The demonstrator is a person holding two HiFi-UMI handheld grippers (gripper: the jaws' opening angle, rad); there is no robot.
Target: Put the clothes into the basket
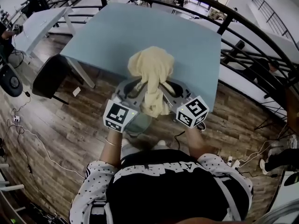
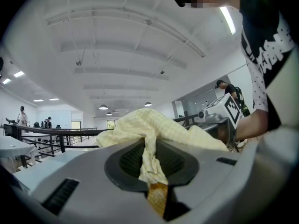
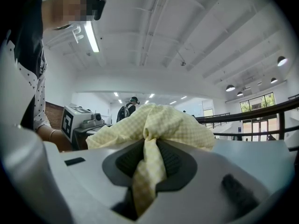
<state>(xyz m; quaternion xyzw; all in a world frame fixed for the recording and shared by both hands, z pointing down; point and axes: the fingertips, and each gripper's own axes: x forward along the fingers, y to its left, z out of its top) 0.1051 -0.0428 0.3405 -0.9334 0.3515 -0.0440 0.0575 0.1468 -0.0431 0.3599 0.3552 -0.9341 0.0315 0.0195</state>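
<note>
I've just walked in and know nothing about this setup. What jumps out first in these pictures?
A bunched pale yellow cloth hangs in the middle of the head view. It is pinched from both sides by the left gripper and the right gripper, which a person holds out in front. Beyond it stretches a large light blue table, bare on top.

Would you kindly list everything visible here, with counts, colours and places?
cloth: one, pale yellow, bunched over the table's near edge, between both grippers
table: one, grey-blue, ahead of the person
chair: one, black, left of the table
railing: one, black, curving behind the table
floor: brown wood, underneath
left gripper: one, grey, fingers shut on the cloth
right gripper: one, grey, fingers shut on the cloth
</note>
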